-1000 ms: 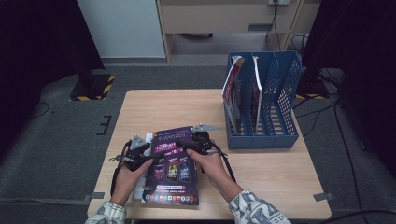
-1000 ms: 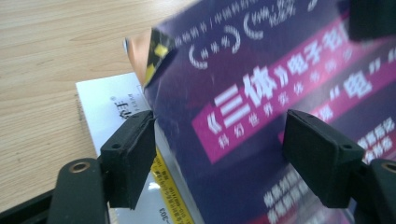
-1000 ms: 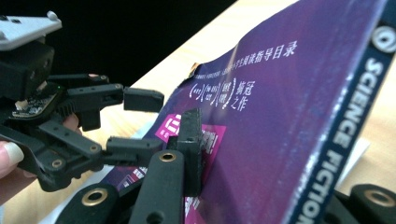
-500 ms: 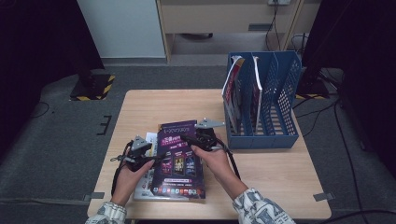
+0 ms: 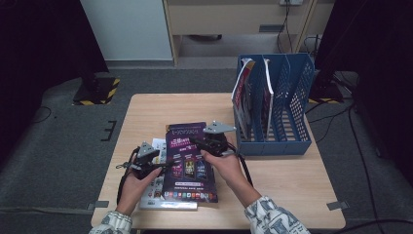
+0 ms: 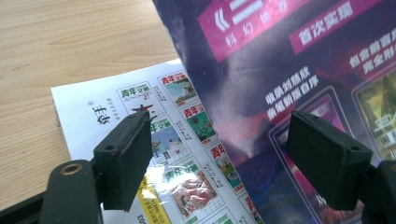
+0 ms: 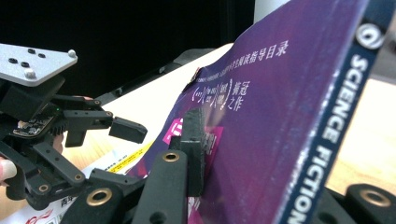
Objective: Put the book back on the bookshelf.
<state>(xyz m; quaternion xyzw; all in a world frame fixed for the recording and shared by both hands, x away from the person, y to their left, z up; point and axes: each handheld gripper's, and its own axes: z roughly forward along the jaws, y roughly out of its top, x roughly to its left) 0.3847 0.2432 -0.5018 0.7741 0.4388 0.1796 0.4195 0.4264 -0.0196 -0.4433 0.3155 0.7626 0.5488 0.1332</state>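
High view: on the table, the left gripper has its jaws apart at the left edge of the purple magazine, above a white booklet. The right gripper is clamped on the magazine's raised right edge, left of the blue rack.

A purple magazine is lying near the front edge of the wooden table, its right side tilting up off the surface. Its glossy cover is showing pink title banners, white Chinese characters and a row of small pictured covers; the spine is blue-edged and reading "SCIENCE FICTION" in white capitals. In the left gripper view its left edge is lifting and curving above what lies beneath. Under it a second, white magazine is lying flat, showing a grid of small colourful cover pictures with red Chinese captions, sticking out to the left.
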